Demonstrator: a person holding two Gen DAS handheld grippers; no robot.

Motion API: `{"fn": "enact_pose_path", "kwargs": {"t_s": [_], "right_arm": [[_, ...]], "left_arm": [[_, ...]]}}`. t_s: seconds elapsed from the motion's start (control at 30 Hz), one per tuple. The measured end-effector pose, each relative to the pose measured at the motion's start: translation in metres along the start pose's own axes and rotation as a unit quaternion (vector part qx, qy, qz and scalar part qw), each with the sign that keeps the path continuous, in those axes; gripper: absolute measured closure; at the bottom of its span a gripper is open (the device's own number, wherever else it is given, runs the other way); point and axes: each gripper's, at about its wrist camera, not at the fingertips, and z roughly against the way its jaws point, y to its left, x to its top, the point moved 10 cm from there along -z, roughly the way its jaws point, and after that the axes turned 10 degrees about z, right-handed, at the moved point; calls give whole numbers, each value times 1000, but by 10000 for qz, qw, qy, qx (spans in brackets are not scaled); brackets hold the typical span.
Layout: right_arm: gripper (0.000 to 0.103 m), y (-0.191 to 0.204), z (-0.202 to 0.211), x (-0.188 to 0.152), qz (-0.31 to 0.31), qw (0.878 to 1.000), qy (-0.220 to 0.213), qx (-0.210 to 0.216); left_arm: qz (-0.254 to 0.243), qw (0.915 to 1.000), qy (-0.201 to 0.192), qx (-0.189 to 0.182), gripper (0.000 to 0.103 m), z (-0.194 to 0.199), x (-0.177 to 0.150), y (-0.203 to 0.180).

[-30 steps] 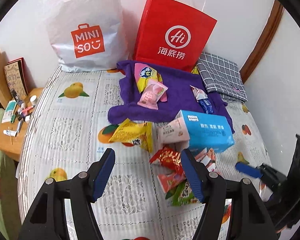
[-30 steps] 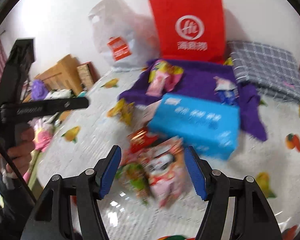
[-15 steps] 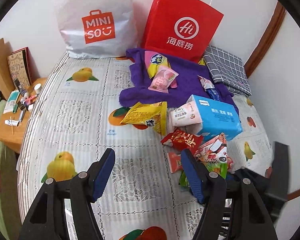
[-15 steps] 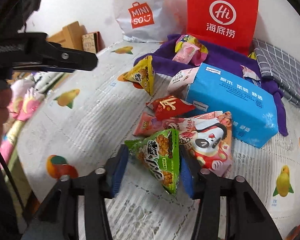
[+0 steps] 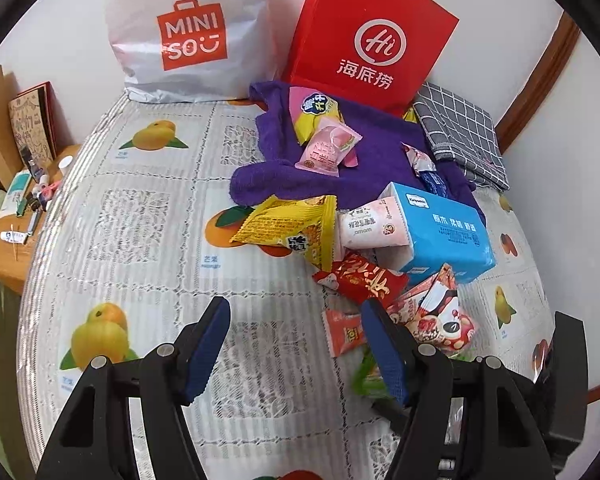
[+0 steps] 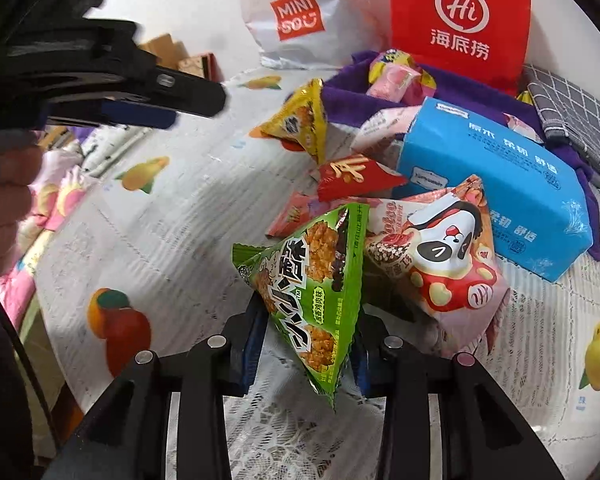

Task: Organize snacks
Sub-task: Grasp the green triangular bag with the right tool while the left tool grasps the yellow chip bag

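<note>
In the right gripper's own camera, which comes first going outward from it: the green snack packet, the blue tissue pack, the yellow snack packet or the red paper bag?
1. Green snack packet: clamped in the right gripper.
2. Blue tissue pack: farther out, to the right.
3. Yellow snack packet: beyond it, left of centre.
4. Red paper bag: farthest, upright at the wall.

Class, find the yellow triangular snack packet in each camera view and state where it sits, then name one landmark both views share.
Left wrist view: the yellow snack packet lies just right of centre, at the purple cloth's near edge, left of the blue tissue pack.
Right wrist view: the packet stands in the upper middle, left of the blue pack.
Shared landmark: the red Hi bag against the wall.
</note>
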Motion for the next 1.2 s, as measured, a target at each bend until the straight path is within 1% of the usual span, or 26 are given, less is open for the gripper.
{"fn": "enact_pose_path", "kwargs": {"t_s": [0.03,0.1,0.17,0.3,0.37,0.47,0.6,0.73,0.9,1.0,1.07,1.2], "right_arm": [[50,1,-1,2,-30,10000,-56,68],[51,1,-4,6,-79,9998,-135,93],[57,0,-8,8,-74,9998,-190,30],[58,0,-4,9,-83,9995,-309,68],[58,1,5,10,-124,9992,-352,132],[58,4,30,16,-87,9979,-596,230],[58,-6,60,24,-128,9959,-877,158],[58,-29,84,23,-309,9939,-1057,-42],[58,-67,104,9,-529,9911,-1120,-496],[58,-96,110,-7,-735,9880,-1030,-881],[58,-115,109,-21,-904,9856,-888,-1124],[58,-141,100,-46,-1249,9819,-651,-1266]], "left_arm": [[-19,10000,9,0,37,-1,0,-2],[-32,10000,-3,25,37,-3,2,-2],[-47,10000,-3,66,37,-4,3,-1],[-20,9999,-19,167,37,-9,6,6],[37,9998,10,198,37,-14,8,9],[160,9996,44,211,37,-24,13,12],[155,9994,46,291,37,-37,20,9],[12,9990,12,442,37,-52,28,3],[-53,9988,-34,494,37,-68,39,-3],[-137,9981,-53,594,37,-81,45,-6],[-114,9978,-55,644,37,-87,48,-5],[-230,9966,-152,770,37,-94,53,-6]]}}
